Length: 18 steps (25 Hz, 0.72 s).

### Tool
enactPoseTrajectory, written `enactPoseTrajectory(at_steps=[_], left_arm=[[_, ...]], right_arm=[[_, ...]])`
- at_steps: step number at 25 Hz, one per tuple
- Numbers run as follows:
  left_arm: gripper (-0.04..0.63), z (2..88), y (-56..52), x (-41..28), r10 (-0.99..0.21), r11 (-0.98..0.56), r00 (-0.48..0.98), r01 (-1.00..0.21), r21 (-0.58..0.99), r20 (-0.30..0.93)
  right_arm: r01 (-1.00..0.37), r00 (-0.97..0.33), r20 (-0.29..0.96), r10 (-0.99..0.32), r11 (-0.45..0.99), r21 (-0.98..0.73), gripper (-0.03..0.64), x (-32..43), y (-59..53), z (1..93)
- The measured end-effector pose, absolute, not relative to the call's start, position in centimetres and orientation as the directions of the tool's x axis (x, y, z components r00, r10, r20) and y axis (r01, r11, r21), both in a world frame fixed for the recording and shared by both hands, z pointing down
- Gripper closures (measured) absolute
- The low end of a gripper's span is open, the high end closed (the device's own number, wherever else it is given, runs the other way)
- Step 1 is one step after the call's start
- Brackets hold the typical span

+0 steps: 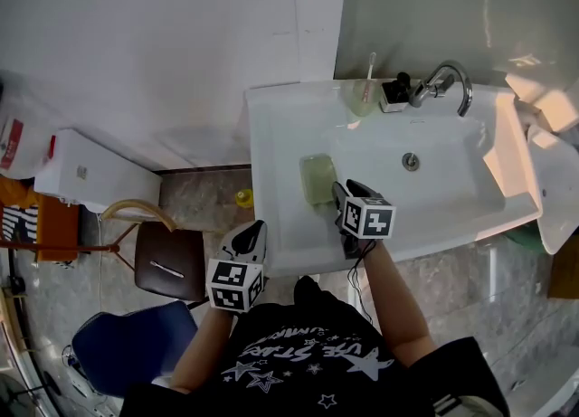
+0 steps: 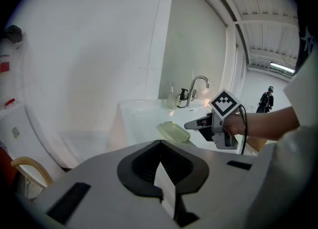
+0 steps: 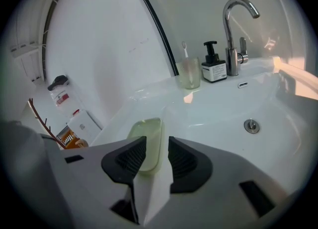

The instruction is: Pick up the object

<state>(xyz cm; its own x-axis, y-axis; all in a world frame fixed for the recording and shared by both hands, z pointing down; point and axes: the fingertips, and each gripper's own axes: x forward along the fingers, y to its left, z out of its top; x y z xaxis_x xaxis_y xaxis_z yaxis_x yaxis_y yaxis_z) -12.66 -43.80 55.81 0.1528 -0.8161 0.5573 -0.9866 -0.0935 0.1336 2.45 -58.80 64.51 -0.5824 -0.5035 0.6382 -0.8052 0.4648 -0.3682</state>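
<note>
A pale green shallow dish (image 1: 317, 178) (image 2: 174, 131) (image 3: 144, 132) lies flat on the left ledge of the white sink (image 1: 271, 135). My right gripper (image 1: 337, 192) (image 3: 158, 143) (image 2: 198, 122) is at its near right edge. Its jaws stand partly apart with the dish's right rim in the gap between them, and the pads do not press on it. My left gripper (image 1: 255, 230) (image 2: 160, 146) hangs off the sink's front left corner, short of the dish. Its jaws are shut with nothing in them.
At the back of the basin stand a chrome faucet (image 1: 443, 82) (image 3: 233, 19), a small pump bottle (image 1: 395, 91) (image 3: 214, 66) and a cup with a toothbrush (image 1: 364, 97) (image 3: 189, 73). The drain (image 1: 411, 161) is mid-basin. A brown stool (image 1: 170, 261) and white box (image 1: 95, 171) stand left.
</note>
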Motion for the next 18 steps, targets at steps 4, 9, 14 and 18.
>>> enactPoseTrajectory(at_steps=[4, 9, 14, 18], left_arm=[[0.58, 56.2, -44.5, -13.0, -0.81, -0.079, 0.144, -0.987, 0.137, 0.568], [0.58, 56.8, -44.2, -13.3, -0.803, -0.065, 0.138, -0.987, 0.145, 0.58], [0.58, 57.1, -43.8, -13.5, -0.804, -0.057, 0.133, -0.987, 0.147, 0.58], [0.58, 57.1, -43.7, -13.9, -0.803, -0.054, 0.131, -0.988, 0.147, 0.581]], right_arm=[[-0.811, -0.565, 0.678, -0.471, 0.466, -0.353, 0.483, 1.8, -59.6, 65.7], [-0.824, -0.542, 0.709, -0.451, 0.452, -0.342, 0.512, 1.5, -59.6, 66.7], [-0.832, -0.527, 0.72, -0.451, 0.446, -0.33, 0.542, 1.3, -59.5, 67.3], [-0.851, -0.503, 0.728, -0.466, 0.412, -0.324, 0.565, 1.4, -59.6, 67.4]])
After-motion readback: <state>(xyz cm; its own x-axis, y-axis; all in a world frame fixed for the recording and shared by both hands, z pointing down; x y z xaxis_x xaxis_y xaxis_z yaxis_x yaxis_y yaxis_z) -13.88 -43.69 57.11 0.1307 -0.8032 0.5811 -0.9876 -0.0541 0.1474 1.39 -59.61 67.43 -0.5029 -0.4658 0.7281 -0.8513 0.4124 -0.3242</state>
